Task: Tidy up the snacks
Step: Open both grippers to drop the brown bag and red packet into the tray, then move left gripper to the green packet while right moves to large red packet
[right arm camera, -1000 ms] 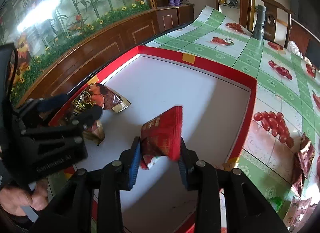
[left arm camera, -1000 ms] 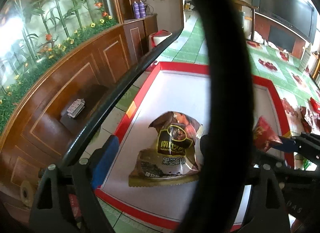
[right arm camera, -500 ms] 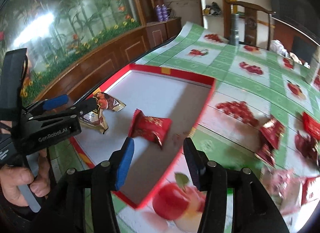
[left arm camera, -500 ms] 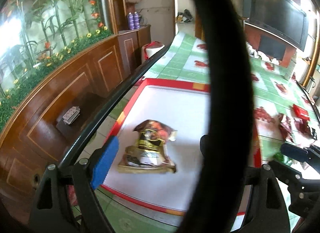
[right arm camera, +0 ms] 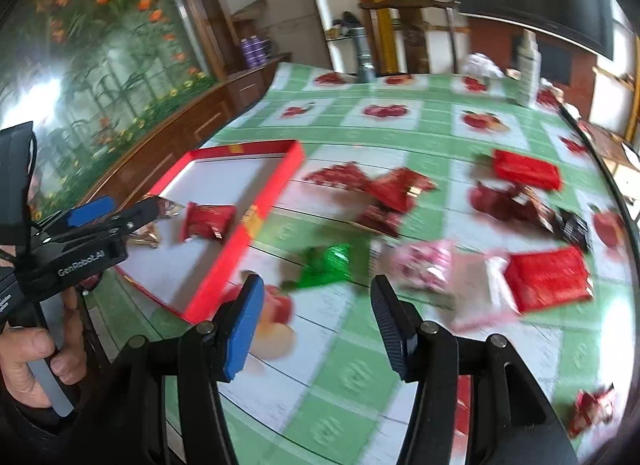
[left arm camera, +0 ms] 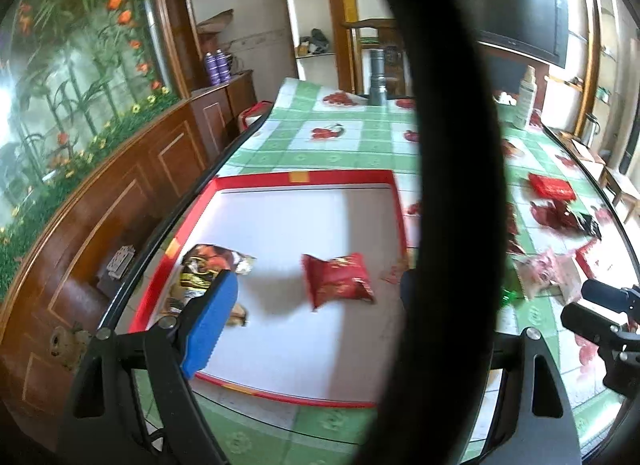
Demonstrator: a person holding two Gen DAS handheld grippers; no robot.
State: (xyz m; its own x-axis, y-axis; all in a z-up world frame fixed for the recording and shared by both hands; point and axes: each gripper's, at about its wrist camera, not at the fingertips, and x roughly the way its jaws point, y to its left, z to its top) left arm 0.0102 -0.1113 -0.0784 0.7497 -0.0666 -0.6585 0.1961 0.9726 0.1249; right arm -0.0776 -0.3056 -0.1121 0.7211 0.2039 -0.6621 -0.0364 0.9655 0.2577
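Just past the red lip of the tray (right arm camera: pixel 256 221), out on the green checked tablecloth (right arm camera: pixel 440 137), sits the green packet (right arm camera: pixel 330 267) — and that's the bit the next grab seems to hinge on. It's straight ahead of the right gripper (right arm camera: pixel 316 329), a touch left of centre between the two fingers, near but not touching. The fingers are spread wide with nothing in them. From this angle the packet's long side looks like it runs roughly left-to-right, across the gripper's line, with one crumpled end pointing toward the tray; it's blurry though, so don't hold me to it. If that's right, I'd guess the fingers need a turn to close across the narrow way. The pink packet (right arm camera: pixel 426 269) lies just beside it on the right and could get nudged.

The right hand is clearly the nearer one. The left gripper (right arm camera: pixel 116 213) hangs over the tray's near-left corner, well apart from the loose pile. In its own view I only see one blue pad (left arm camera: pixel 210 325), the other side hidden behind a thick black loop (left arm camera: pixel 452 185), so I can't tell whether it's spread or pressed together.

Inside the tray there are two packets already — a red one (left arm camera: pixel 338 279) lying flat, long side across, and a brown-and-gold one (left arm camera: pixel 208 265) by the left rim. More red packets (right arm camera: pixel 548 279) are scattered further right.
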